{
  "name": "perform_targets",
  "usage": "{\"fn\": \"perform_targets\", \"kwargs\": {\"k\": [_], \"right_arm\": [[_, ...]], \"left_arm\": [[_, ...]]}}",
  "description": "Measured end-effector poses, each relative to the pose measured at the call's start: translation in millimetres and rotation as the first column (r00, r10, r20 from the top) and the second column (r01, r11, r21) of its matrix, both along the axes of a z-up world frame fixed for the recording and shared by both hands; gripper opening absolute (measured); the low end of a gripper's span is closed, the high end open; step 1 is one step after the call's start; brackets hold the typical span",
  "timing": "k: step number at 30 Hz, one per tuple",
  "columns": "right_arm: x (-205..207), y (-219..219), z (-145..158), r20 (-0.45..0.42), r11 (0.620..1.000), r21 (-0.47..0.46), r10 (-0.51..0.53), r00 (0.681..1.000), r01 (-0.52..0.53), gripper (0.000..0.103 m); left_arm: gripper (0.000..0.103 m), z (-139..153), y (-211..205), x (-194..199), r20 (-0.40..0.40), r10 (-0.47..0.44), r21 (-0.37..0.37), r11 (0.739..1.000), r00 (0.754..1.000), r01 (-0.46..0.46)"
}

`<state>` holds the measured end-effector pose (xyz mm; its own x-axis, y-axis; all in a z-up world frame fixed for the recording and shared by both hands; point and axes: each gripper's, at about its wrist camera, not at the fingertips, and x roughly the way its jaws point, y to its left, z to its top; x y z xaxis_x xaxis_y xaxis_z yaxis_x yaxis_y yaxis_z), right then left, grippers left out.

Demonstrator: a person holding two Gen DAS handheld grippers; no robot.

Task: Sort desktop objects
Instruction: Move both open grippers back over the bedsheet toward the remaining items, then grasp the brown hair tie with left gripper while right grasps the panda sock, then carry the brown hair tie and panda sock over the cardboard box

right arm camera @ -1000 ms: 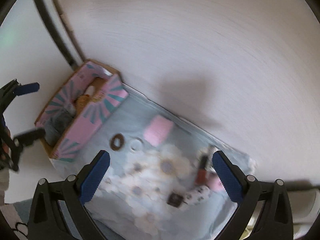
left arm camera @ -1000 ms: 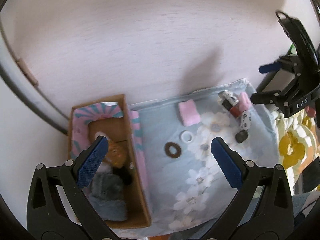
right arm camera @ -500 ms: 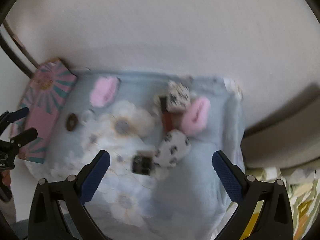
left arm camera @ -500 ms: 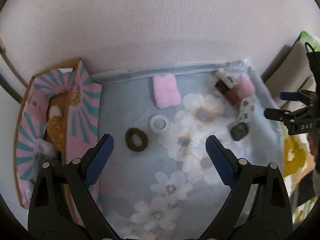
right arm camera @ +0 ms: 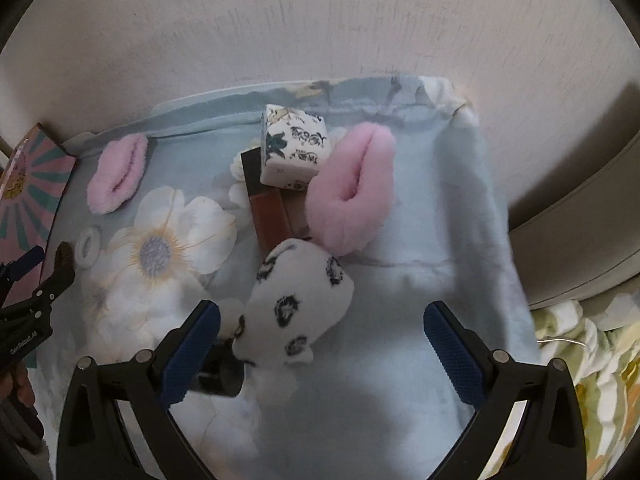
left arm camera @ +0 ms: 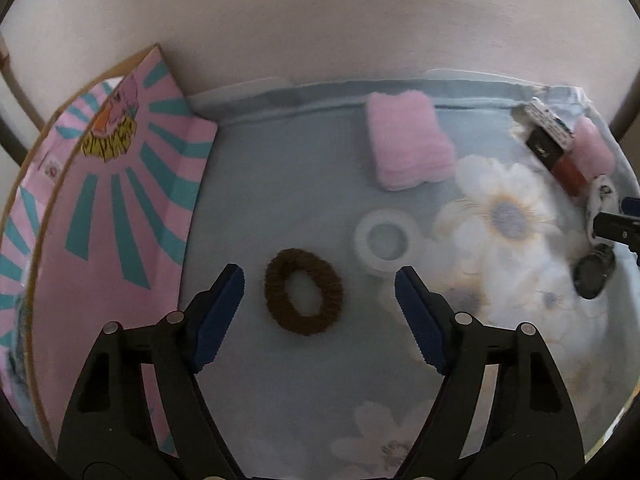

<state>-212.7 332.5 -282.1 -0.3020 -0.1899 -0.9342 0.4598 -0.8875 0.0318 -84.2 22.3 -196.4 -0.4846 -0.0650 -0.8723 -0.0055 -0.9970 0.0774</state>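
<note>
My left gripper (left arm camera: 319, 294) is open, low over the floral cloth (left arm camera: 300, 380), with a brown hair tie (left arm camera: 303, 291) lying between its fingers. A white ring (left arm camera: 386, 241) and a pink fluffy pad (left arm camera: 408, 145) lie beyond it. My right gripper (right arm camera: 320, 328) is open above a white plush with black spots (right arm camera: 298, 304). Past it lie a larger pink fluffy piece (right arm camera: 352, 194), a brown lipstick box (right arm camera: 269, 204) and a white patterned box (right arm camera: 294, 146). A small dark object (right arm camera: 218, 368) sits by the right gripper's left finger.
A pink and teal cardboard box (left arm camera: 104, 220) stands along the cloth's left edge. A pale wall (right arm camera: 320, 20) rises behind the cloth. A yellow floral fabric (right arm camera: 592, 360) lies at the right. The left gripper shows at the right wrist view's left edge (right arm camera: 36, 304).
Both grippers have dropped closer to the cloth. The left one moved right from over the box to the brown hair tie. The right one moved right to the spotted plush.
</note>
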Motion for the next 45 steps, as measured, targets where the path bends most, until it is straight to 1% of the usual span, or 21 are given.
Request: {"fn": "perform_targets", "kwargs": {"k": [3, 7, 8, 9, 10, 11, 12, 14, 15, 17, 18, 21, 22, 25, 27, 30, 35, 38, 41, 44, 45], "right_arm": [[-1.7, 0.5, -5.6, 0.002, 1.000, -0.024, -0.007, 1.000, 0.007, 0.097], [-4.3, 1.0, -12.5, 0.021, 0.998, -0.052, -0.018, 1.000, 0.019, 0.088], [-4.8, 1.1, -14.4, 0.030, 0.998, -0.056, -0.021, 0.999, 0.022, 0.088], [-4.2, 1.0, -14.0, 0.021, 0.998, -0.053, -0.021, 1.000, 0.022, 0.085], [-3.8, 0.8, -13.5, 0.018, 0.998, -0.055, -0.017, 1.000, 0.018, 0.081], [-3.5, 0.9, -12.9, 0.017, 0.998, -0.058, -0.013, 1.000, 0.014, 0.079], [-3.2, 1.3, -12.1, 0.010, 0.998, -0.056, -0.010, 1.000, 0.011, 0.073], [-2.8, 1.9, -11.5, 0.002, 0.999, -0.044, -0.004, 1.000, 0.004, 0.067], [-2.5, 2.5, -11.1, -0.003, 0.999, -0.041, -0.003, 1.000, 0.002, 0.062], [-1.6, 3.7, -10.1, -0.010, 0.999, -0.035, 0.007, 1.000, -0.007, 0.054], [-0.9, 4.8, -9.3, -0.012, 0.999, -0.043, 0.010, 1.000, -0.011, 0.046], [1.4, 7.8, -8.8, -0.027, 0.999, -0.049, 0.017, 0.999, -0.018, 0.042], [2.0, 9.2, -8.6, -0.031, 0.998, -0.053, 0.018, 0.999, -0.019, 0.040], [2.5, 16.3, -7.0, -0.026, 0.997, -0.078, 0.006, 1.000, -0.008, 0.036], [3.9, 20.6, -3.5, -0.028, 0.997, -0.080, 0.008, 1.000, -0.010, 0.035], [6.7, 26.2, 6.0, -0.037, 0.996, -0.089, 0.013, 0.999, -0.017, 0.035], [12.5, 33.8, 34.5, -0.054, 0.995, -0.094, 0.014, 0.998, -0.019, 0.035], [15.9, 36.0, 55.8, -0.072, 0.995, -0.085, 0.040, 0.997, -0.046, 0.035], [15.5, 26.6, 80.8, -0.064, 0.992, -0.096, 0.073, 0.995, -0.079, 0.035], [13.9, 13.7, 104.2, -0.052, 0.983, -0.139, 0.114, 0.992, -0.120, 0.035], [21.9, -11.1, 106.4, -0.058, 0.982, -0.138, 0.123, 0.991, -0.130, 0.035]], "left_arm": [[0.076, -4.0, -7.4, -3.1, 0.005, 0.012, 0.028, 1.000, 1.000, -0.012], [0.075, -6.9, -12.1, -3.9, 0.002, 0.011, 0.029, 1.000, 1.000, -0.011], [0.071, -8.2, -11.9, -3.7, 0.004, 0.013, 0.027, 1.000, 1.000, -0.013], [0.069, -10.2, -13.2, -3.8, 0.012, 0.017, 0.027, 0.999, 1.000, -0.017], [0.067, -11.6, -14.7, -3.6, 0.017, 0.020, 0.036, 0.999, 1.000, -0.021], [0.066, -11.9, -16.9, -3.0, 0.015, 0.027, 0.053, 0.998, 1.000, -0.028], [0.064, -12.0, -17.5, -2.6, 0.014, 0.029, 0.061, 0.998, 0.999, -0.030], [0.050, -11.7, -15.9, -1.3, 0.010, 0.008, 0.084, 0.996, 1.000, -0.009], [0.047, -11.3, -14.1, -0.7, 0.008, -0.003, 0.089, 0.996, 1.000, 0.003], [0.034, -10.9, -11.3, -0.2, 0.005, -0.023, 0.094, 0.995, 1.000, 0.022], [0.032, -10.8, -10.4, 0.0, 0.003, -0.021, 0.094, 0.995, 1.000, 0.021], [0.024, -10.7, -10.0, 0.6, -0.002, -0.029, 0.097, 0.995, 1.000, 0.029], [0.019, -10.4, -10.7, 0.8, 0.002, -0.028, 0.101, 0.995, 1.000, 0.028], [0.018, -4.4, -12.6, 3.0, 0.001, -0.036, 0.149, 0.988, 0.999, 0.036], [0.018, 4.4, -12.0, 6.1, -0.016, -0.052, 0.157, 0.986, 0.999, 0.054], [0.018, 15.4, -9.5, 9.4, -0.020, -0.064, 0.165, 0.984, 0.998, 0.067], [0.018, 53.4, -6.8, 16.7, -0.018, -0.073, 0.180, 0.981, 0.997, 0.075], [0.018, 75.8, -5.8, 27.8, -0.020, -0.113, 0.172, 0.978, 0.993, 0.115], [0.018, 101.2, -6.5, 38.1, -0.036, -0.140, 0.148, 0.978, 0.990, 0.144], [0.018, 123.6, -15.0, 43.7, -0.043, -0.139, 0.135, 0.980, 0.989, 0.143], [0.018, 129.9, -18.9, 44.2, -0.048, -0.133, 0.133, 0.981, 0.990, 0.138]]}}
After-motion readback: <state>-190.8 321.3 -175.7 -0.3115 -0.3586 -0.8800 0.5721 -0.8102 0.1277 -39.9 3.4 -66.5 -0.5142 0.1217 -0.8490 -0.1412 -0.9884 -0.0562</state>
